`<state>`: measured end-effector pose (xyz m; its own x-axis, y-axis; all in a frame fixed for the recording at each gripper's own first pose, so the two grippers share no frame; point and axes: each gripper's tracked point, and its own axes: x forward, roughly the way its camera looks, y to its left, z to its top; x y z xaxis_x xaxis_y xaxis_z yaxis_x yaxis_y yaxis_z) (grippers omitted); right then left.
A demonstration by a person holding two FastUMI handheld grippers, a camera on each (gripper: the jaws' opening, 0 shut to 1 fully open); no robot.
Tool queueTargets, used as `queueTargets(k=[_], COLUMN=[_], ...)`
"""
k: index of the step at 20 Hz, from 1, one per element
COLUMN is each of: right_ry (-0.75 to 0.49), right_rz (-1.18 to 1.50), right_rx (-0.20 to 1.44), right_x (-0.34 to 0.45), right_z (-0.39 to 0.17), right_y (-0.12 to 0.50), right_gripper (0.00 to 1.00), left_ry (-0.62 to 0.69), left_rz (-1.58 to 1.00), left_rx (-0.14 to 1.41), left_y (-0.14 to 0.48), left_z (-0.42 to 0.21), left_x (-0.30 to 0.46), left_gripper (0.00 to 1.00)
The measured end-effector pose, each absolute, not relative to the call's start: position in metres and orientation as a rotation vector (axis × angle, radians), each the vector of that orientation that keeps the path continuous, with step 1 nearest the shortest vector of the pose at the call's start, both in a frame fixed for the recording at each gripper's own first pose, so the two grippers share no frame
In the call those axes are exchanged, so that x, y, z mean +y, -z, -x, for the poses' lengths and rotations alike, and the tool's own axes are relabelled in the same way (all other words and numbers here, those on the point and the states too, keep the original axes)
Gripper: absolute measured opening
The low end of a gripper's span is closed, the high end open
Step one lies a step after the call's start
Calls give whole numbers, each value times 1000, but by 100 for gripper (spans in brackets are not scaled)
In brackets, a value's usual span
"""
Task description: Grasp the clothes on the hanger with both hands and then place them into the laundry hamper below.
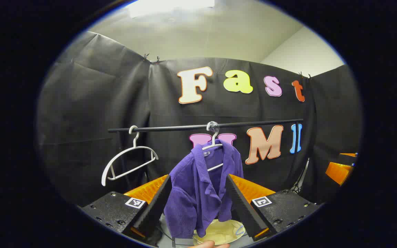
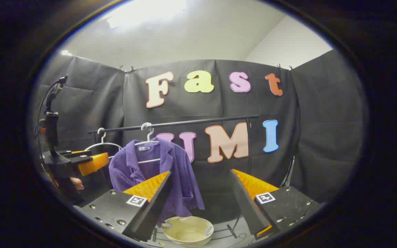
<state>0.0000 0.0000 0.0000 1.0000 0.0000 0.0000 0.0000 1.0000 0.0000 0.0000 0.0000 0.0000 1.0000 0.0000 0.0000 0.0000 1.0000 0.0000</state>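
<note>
Both grippers, left (image 1: 196,196) and right (image 2: 200,193), gape open short of the purple ribbed shirt (image 1: 198,186), probably lined up to pinch it off its white hanger (image 1: 214,151) above the cream hamper (image 2: 188,230).

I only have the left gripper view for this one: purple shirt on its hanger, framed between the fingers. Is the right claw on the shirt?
Observer: No. The right claw is open; the purple shirt hangs beyond its left finger, ungripped.
Reviewer: Anything in the hamper? The shirt covers part of it here.
Observer: The hamper shows its whole rim, and I see nothing inside.
Reviewer: And the left claw from outside?
Observer: A hand holds the left claw apart from the shirt.
</note>
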Motion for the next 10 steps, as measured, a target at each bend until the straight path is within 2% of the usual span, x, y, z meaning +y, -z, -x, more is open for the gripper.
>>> queueTargets(k=[1, 4, 8, 9, 10], right_ry=[-17, -30, -75, -85, -94], right_rz=[-6, -16, -21, -18, -11], right_rx=[3, 3, 5, 4, -1], right_x=[2, 1, 7, 10, 13], right_z=[-1, -3, -3, -3, -4], right_y=[1, -1, 0, 0, 0], right_gripper=[100, 99, 99, 94, 94], left_ry=[3, -8, -56, -56, -58], left_rz=[-3, -89, -64, -51, -46], left_rx=[-22, 86, 63, 78, 91], left_y=[-7, 8, 3, 4, 6], left_z=[3, 12, 8, 8, 8], left_x=[-1, 0, 4, 3, 4], left_gripper=[96, 95, 94, 94, 95])
